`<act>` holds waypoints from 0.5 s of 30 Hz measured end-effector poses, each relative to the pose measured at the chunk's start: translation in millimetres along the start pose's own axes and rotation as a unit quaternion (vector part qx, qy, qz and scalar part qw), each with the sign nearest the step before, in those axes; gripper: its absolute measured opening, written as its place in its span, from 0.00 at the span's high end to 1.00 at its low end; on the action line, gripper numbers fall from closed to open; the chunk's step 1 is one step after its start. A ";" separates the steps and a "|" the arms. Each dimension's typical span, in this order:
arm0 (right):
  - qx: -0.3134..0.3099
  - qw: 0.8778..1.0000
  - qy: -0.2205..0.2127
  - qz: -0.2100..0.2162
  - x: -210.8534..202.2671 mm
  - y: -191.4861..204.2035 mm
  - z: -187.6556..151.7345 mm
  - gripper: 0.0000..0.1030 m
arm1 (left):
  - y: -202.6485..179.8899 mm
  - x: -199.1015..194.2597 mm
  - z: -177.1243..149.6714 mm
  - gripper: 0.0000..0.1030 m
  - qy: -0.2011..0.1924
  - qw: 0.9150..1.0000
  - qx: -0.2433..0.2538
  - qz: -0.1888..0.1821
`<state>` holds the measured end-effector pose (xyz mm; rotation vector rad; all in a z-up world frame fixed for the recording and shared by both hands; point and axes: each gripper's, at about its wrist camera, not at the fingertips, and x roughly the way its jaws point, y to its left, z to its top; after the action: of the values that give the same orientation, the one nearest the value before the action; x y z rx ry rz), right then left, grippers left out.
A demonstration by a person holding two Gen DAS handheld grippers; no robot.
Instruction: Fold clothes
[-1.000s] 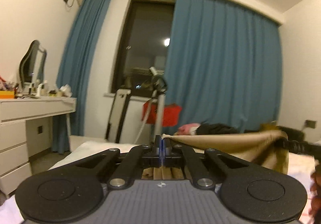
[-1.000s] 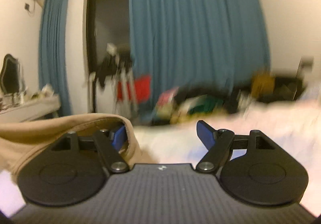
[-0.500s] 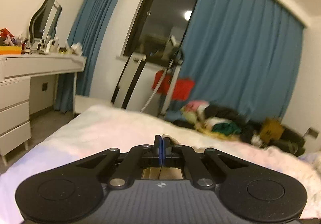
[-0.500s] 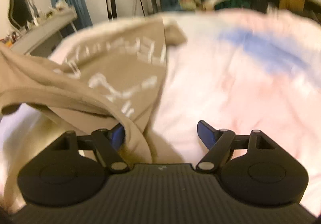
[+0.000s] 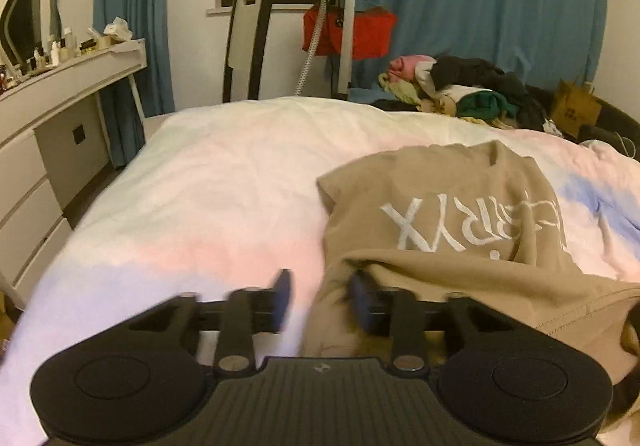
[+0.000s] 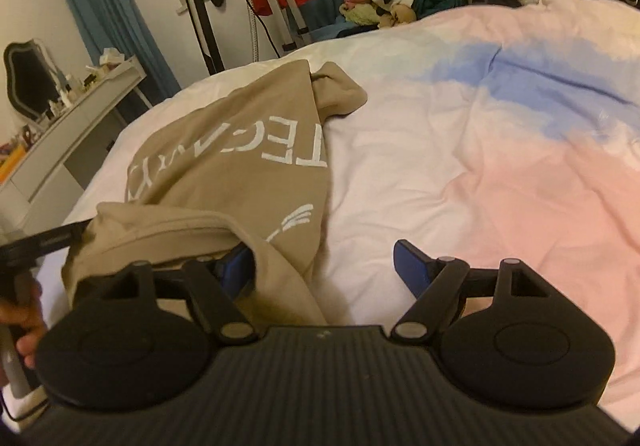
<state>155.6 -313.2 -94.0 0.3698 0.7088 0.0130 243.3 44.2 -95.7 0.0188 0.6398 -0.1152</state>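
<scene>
Now we have both grippers parted — the left gripper (image 5: 320, 300) and right gripper (image 6: 326, 266) straddle the near hem of the tan shirt (image 5: 460, 206), whose length runs straight away from us across the bed (image 6: 500, 166) toward the clothes pile (image 5: 452, 86).

Ahead and left of the left hand-held gripper (image 5: 319, 300) the bed (image 5: 224, 182) lies bare; the tan shirt (image 5: 452, 218) bunches on its right. Right of the right hand-held gripper (image 6: 326, 266) the bed is bare. A clothes pile (image 5: 452, 90) blocks the far edge, the desk (image 5: 60, 94) the left side.
</scene>
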 end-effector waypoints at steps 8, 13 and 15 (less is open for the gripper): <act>0.016 1.000 0.002 -0.002 7.7 2.9 -1.2 0.25 | -32.0 -93.7 -7.3 0.23 -0.044 0.993 0.106 -0.041; 0.013 1.000 -0.005 -0.005 -1.0 3.7 -2.8 0.25 | -88.0 -103.3 -30.0 0.21 -0.047 0.970 0.233 -0.051; 0.011 1.000 -0.008 -0.007 -3.4 3.1 -3.2 0.25 | -98.0 -95.8 -37.3 0.21 -0.040 0.966 0.255 -0.034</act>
<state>151.3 -309.7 -93.0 0.3865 0.6963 -0.0108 133.8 -41.5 -66.7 0.4876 0.5167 -0.3443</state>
